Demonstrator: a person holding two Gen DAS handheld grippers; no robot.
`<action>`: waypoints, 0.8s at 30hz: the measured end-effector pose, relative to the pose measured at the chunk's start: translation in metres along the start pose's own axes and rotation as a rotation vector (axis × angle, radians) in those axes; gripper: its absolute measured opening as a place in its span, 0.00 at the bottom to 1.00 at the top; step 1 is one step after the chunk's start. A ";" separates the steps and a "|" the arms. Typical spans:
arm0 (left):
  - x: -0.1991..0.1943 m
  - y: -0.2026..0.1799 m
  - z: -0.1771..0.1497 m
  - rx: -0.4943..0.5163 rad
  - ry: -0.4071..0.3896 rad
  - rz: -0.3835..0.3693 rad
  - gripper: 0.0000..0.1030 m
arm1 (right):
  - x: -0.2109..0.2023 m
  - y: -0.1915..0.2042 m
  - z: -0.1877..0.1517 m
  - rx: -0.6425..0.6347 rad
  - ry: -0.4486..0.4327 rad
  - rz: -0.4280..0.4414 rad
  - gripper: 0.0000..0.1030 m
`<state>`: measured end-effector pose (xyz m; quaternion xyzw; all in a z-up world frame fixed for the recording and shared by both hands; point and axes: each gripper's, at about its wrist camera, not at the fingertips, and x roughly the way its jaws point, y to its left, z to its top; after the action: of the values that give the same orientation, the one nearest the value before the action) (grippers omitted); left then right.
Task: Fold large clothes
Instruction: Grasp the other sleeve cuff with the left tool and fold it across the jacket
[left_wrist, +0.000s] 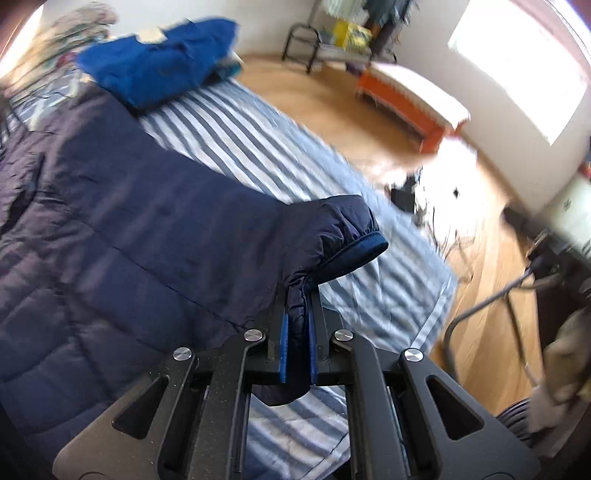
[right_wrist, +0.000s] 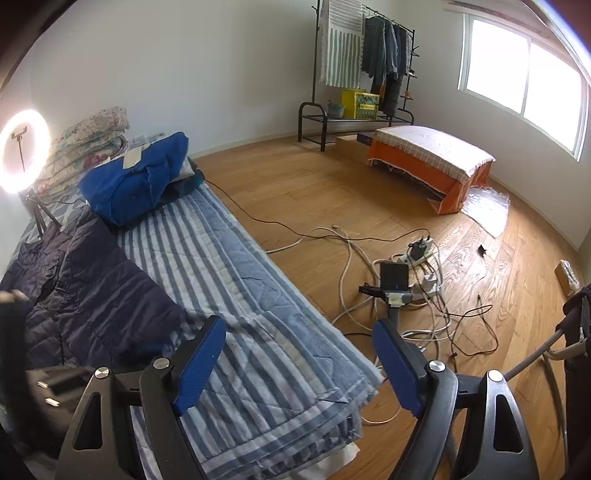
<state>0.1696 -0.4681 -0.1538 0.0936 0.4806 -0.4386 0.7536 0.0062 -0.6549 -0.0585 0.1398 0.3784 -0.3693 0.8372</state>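
A blue-and-white striped quilted bedspread (right_wrist: 236, 266) carries the dark navy quilted puffer jacket (left_wrist: 110, 229), spread flat. Its elastic-edged sleeve cuff (left_wrist: 332, 236) is pinched between the left gripper (left_wrist: 297, 343) pads. The right gripper (right_wrist: 299, 365) gapes wide, empty, above the bedspread's edge.

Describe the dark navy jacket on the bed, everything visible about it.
The navy jacket is a quilted puffer of thin, slightly shiny fabric, spread flat on the striped bedcover. One sleeve is lifted, its elastic-bound cuff sticking out past the left gripper, which is shut on the sleeve. A folded blue garment lies beyond it.
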 end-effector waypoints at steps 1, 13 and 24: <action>-0.014 0.010 0.004 -0.025 -0.022 -0.011 0.06 | 0.000 0.005 0.000 -0.005 0.001 0.007 0.81; -0.122 0.162 0.036 -0.248 -0.204 0.038 0.06 | -0.020 0.080 -0.002 -0.119 -0.028 0.159 0.81; -0.170 0.323 0.022 -0.455 -0.332 0.152 0.06 | -0.039 0.128 -0.016 -0.271 -0.051 0.151 0.81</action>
<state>0.3997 -0.1899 -0.0958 -0.1152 0.4285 -0.2711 0.8542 0.0735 -0.5391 -0.0465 0.0439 0.3917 -0.2542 0.8832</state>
